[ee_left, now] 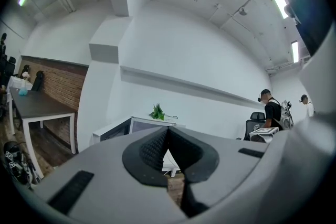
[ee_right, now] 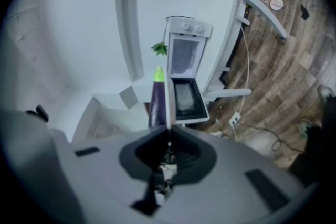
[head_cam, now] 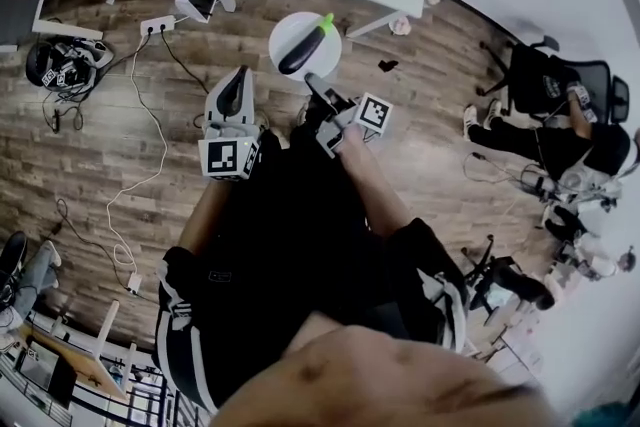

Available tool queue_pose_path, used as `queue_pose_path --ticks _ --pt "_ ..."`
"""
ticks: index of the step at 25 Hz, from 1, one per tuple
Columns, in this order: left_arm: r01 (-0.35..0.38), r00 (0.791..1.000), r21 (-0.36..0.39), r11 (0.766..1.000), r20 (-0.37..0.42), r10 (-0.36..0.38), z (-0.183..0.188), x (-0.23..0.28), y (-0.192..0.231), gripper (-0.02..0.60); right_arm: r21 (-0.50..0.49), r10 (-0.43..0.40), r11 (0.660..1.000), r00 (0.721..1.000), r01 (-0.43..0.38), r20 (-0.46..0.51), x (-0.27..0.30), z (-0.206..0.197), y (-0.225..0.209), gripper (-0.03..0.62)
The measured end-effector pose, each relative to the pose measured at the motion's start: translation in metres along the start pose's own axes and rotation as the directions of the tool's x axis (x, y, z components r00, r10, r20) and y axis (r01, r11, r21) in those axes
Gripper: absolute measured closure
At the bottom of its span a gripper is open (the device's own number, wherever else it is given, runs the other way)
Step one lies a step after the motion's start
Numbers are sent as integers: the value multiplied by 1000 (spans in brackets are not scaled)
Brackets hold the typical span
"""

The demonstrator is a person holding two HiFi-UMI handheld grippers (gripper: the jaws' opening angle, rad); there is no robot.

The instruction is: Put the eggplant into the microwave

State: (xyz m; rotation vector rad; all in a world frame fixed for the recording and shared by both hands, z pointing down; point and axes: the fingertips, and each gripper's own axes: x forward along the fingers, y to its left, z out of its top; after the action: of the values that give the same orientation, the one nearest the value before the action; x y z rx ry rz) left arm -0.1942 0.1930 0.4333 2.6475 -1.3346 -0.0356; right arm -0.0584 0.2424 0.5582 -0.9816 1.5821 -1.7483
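Because your right gripper [ee_right: 168, 131] clamps only the rim of the plate [head_cam: 288, 33], the eggplant [head_cam: 303, 47] lying loose at twelve o'clock could roll off if you tilt it nearing the open microwave [ee_right: 186, 68]; your left gripper [ee_left: 168, 139] is clenched empty.

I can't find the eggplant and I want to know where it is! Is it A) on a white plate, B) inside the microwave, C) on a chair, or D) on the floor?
A: the eggplant lies on the white plate, which the right gripper holds by its rim above the floor.
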Motion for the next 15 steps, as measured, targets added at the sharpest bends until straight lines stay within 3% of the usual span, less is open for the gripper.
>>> queue_pose_path --ticks 5,15 --pt "24 1000 6 1000 8 -24 6 -5 1 549 -6 -1 1000 1000 2 14 5 -3 2 556" --pt "-20 1000 -17 1000 14 20 8 0 23 549 2 -13 1000 1000 13 -23 37 -5 -3 556"
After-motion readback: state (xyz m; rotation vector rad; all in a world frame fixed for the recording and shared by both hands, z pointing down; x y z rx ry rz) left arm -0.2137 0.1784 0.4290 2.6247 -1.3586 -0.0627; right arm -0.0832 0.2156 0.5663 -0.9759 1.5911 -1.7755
